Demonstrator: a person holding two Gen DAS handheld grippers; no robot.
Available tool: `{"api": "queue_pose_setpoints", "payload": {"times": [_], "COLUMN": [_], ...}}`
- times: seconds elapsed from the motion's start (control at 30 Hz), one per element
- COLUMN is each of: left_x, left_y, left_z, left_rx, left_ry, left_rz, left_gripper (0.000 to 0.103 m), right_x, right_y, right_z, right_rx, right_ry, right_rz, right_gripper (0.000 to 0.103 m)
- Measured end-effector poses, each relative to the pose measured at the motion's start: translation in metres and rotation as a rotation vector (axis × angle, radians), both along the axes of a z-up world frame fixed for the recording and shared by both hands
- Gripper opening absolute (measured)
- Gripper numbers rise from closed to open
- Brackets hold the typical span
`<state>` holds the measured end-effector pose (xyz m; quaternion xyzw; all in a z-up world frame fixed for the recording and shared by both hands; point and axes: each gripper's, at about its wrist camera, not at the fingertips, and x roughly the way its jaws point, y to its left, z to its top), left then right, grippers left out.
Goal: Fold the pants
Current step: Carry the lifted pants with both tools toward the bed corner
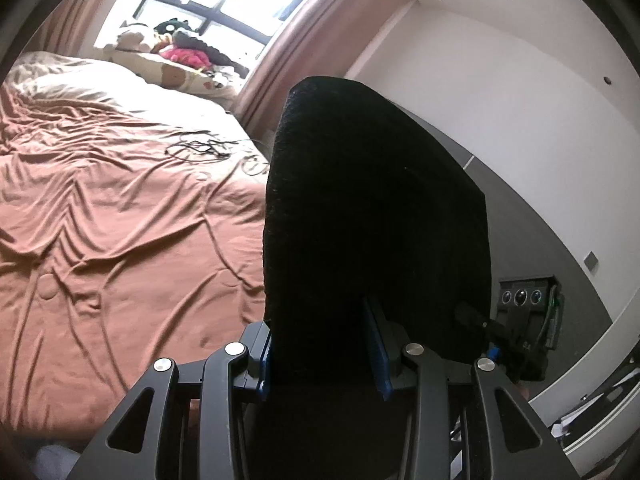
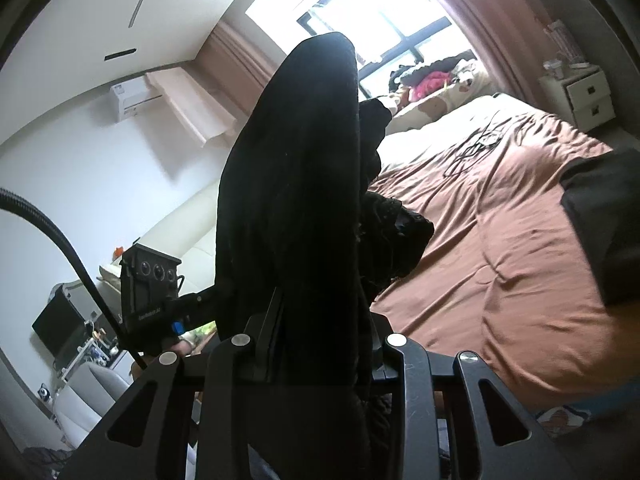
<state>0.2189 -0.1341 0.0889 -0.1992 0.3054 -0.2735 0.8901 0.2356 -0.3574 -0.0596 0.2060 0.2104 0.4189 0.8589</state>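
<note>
Both tongs are up in the air over the bed (image 1: 120, 208), and each has black cloth clamped between its blue-faced pads. The left tongs (image 1: 324, 354) grip the pants (image 1: 372, 208) by a broad, flat panel that stands up ahead of them. The right tongs (image 2: 320, 344) pinch a narrower, thicker bunch of the same pants (image 2: 296, 184), with a rumpled lobe hanging just to their right. The 2 tongs face each other: each camera catches the other unit beyond the cloth. As I judge it, folding is at an early stage; the garment is lifted, not laid out. Spreading it on the brown sheet below the tongs and making the folds seems left to do.
</note>
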Motion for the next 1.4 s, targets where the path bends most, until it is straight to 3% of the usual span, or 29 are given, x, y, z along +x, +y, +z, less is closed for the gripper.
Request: {"api": "queue_pose_setpoints", "payload": {"times": [0.63, 0.97, 1.4], "left_x": [0.065, 0.138, 0.201], "left_y": [-0.103, -0.172, -0.242], "left_z": [0.012, 0.01, 0.0], "left_rx": [-0.021, -0.049, -0.06], "left_ry": [-0.025, -0.041, -0.021], "left_rz": [-0.193, -0.275, -0.361], "left_gripper": [0.04, 0.04, 0.04], "right_x": [-0.011, 0.011, 0.021], "right_y": [-0.067, -0.107, -0.131], "right_z": [0.018, 0.049, 0.076], "right_rx": [-0.022, -0.092, -0.192], "right_ry": [-0.029, -0.072, -0.092], "right_rz": [-0.144, -0.202, -0.226], "right_gripper": [0.027, 0.027, 0.027]}}
